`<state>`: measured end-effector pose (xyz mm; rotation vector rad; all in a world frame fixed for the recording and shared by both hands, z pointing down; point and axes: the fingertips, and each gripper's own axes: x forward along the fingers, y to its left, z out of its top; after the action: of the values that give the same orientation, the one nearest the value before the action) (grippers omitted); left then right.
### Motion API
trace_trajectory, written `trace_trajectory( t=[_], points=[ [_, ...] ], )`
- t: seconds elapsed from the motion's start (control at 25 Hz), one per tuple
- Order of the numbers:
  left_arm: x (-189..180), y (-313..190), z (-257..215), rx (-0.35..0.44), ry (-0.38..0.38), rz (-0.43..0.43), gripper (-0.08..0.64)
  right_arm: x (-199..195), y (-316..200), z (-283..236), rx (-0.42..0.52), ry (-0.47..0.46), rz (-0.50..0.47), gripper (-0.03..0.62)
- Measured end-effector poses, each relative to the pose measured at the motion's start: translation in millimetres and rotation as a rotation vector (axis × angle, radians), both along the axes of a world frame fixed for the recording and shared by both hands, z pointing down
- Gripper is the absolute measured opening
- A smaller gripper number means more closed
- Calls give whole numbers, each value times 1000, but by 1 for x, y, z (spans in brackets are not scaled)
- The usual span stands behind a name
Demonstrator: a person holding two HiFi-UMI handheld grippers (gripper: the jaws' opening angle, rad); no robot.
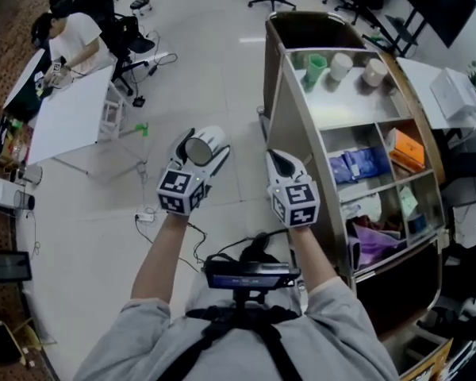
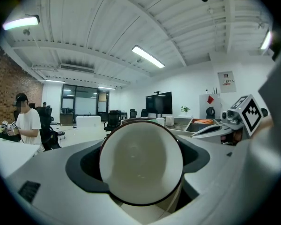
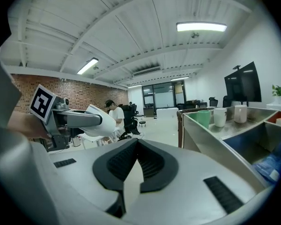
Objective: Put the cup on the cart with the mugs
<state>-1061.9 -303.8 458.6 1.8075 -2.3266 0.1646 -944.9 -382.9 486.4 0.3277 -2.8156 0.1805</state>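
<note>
– Over the pale office floor [image 1: 206, 62], where was the cup [image 2: 141, 162]?
– Clamped between the fingers of the left gripper [image 1: 203, 141], left of the cart [image 1: 295, 113] bearing mugs [image 1: 341, 66]. Fingers of the right gripper [image 3: 136, 144] were closed, empty.

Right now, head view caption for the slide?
Left gripper holds the cup beside the cart with three mugs; right gripper shut, empty.

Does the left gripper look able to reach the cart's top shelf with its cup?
Likely yes: the left gripper, shut on the cup, has open floor ahead, and the shelf is bare beside the mugs.
</note>
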Motion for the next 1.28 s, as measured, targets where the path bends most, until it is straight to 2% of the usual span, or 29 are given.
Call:
trace_trajectory(
  t=[0.28,0.4,0.56,0.72,0.88,1.08,1.28],
  points=[
    [-41,-70,-28,5,-49,58,426,-38,-48,-16,13,-23,10,9],
    [-55,-104,-42,16,-70,136,426,-50,-69,-28,39,-31,46,9],
    [-70,-155,-59,30,-80,272,426,-59,-102,-46,70,-47,140,9],
    [-67,-208,-82,20,-112,443,426,-61,-136,-65,94,-49,256,9],
    [-46,-260,-106,11,-169,643,426,-55,-175,-89,133,-68,382,9],
    [2,-317,-118,-27,-217,915,426,-29,-218,-105,191,-23,548,9],
    [62,-354,-111,-119,-302,1184,426,6,-253,-109,197,45,673,9]
  ],
)
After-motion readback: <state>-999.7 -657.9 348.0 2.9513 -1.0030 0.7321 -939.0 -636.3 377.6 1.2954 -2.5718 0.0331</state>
